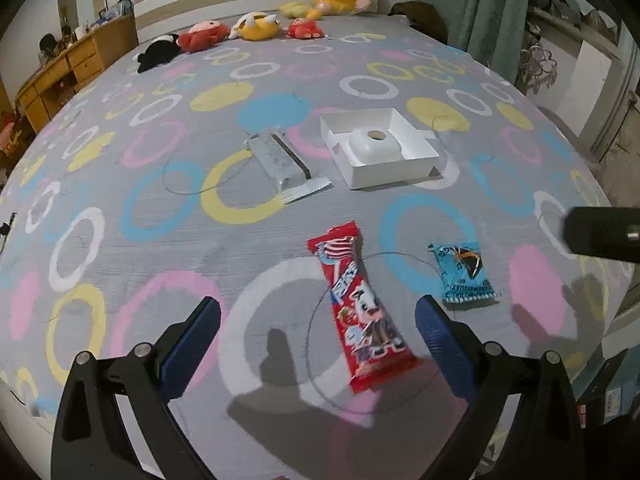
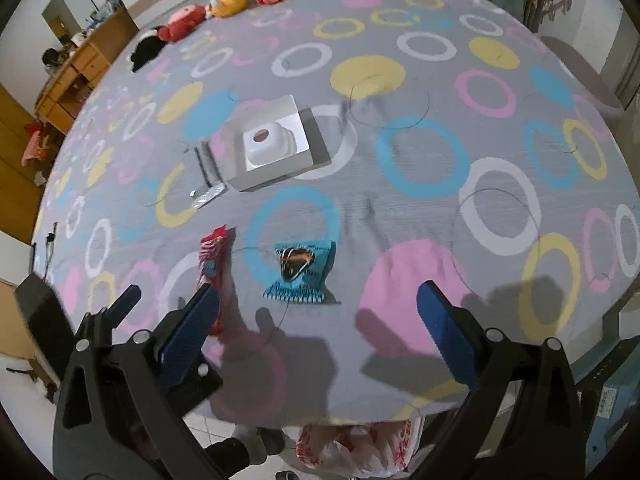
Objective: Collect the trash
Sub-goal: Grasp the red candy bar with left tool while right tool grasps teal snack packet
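A red snack wrapper point(image 1: 362, 308) lies on the bed between my left gripper's point(image 1: 318, 322) open fingers; it also shows in the right wrist view point(image 2: 214, 272), partly behind the left finger there. A small blue wrapper point(image 1: 464, 274) lies to its right, and sits just ahead of my open right gripper point(image 2: 318, 312) in the right wrist view point(image 2: 300, 272). A clear silver wrapper point(image 1: 286, 166) and an open white box point(image 1: 380, 148) lie farther back, also seen in the right wrist view as the wrapper point(image 2: 208, 180) and box point(image 2: 272, 148). Both grippers are empty.
Several plush toys point(image 1: 248, 26) line the far end of the bed. A wooden desk point(image 1: 64, 76) stands at the left. A plastic bag point(image 2: 360, 444) hangs below the bed's near edge. The right gripper's body point(image 1: 604, 236) shows at the right.
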Action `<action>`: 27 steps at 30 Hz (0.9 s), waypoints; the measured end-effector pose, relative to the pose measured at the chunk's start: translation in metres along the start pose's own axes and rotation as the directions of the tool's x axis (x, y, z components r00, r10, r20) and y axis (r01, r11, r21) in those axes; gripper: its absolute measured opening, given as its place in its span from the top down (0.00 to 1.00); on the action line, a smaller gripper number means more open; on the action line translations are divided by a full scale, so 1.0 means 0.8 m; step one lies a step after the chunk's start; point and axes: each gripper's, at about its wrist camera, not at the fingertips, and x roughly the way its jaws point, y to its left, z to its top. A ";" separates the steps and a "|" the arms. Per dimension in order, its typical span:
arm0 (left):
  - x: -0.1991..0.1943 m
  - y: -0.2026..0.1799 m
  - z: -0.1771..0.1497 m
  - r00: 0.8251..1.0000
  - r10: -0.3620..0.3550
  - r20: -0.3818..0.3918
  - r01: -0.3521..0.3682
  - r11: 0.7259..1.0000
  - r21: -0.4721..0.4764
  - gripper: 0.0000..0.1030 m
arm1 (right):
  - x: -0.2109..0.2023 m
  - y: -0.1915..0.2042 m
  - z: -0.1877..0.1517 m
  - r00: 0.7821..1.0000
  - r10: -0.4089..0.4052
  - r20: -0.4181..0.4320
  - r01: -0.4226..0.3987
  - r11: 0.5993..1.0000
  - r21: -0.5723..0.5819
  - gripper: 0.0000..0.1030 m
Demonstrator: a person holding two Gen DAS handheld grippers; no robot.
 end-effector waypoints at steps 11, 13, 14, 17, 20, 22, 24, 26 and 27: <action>0.032 -0.003 0.000 0.999 0.023 -0.034 -0.024 1.000 -0.007 0.08 | 0.075 -0.002 0.016 0.994 -0.034 -0.103 0.039 0.998 0.047 0.06; 0.039 0.001 0.001 0.999 0.005 -0.049 -0.007 0.999 -0.035 0.08 | 0.086 -0.002 0.016 0.993 -0.038 -0.116 0.044 0.998 0.052 0.06; 0.042 0.003 0.001 0.999 0.001 -0.053 -0.004 0.999 -0.045 0.08 | 0.089 -0.002 0.016 0.992 -0.043 -0.120 0.049 0.997 0.052 0.06; 0.047 0.003 0.001 0.998 0.002 -0.059 -0.004 0.999 -0.048 0.08 | 0.100 0.000 0.018 0.990 -0.041 -0.137 0.050 0.997 0.057 0.06; 0.055 0.001 -0.001 0.997 -0.003 -0.076 0.000 0.999 -0.047 0.08 | 0.115 0.006 0.019 0.986 -0.058 -0.158 0.065 0.997 0.043 0.06; 0.060 0.001 -0.001 0.996 -0.008 -0.086 0.004 0.998 -0.055 0.08 | 0.124 0.009 0.020 0.983 -0.063 -0.173 0.071 0.997 0.041 0.06; 0.063 0.001 -0.001 0.997 -0.001 -0.081 -0.003 0.999 -0.052 0.08 | 0.138 0.011 0.020 0.979 -0.075 -0.192 0.086 0.995 0.048 0.06; 0.066 0.001 -0.001 0.997 -0.002 -0.082 -0.003 0.999 -0.053 0.08 | 0.145 0.013 0.020 0.975 -0.095 -0.199 0.106 0.993 0.047 0.06; 0.067 0.003 -0.001 0.996 -0.006 -0.084 0.001 0.998 -0.060 0.08 | 0.147 0.014 0.020 0.974 -0.105 -0.203 0.116 0.992 0.044 0.06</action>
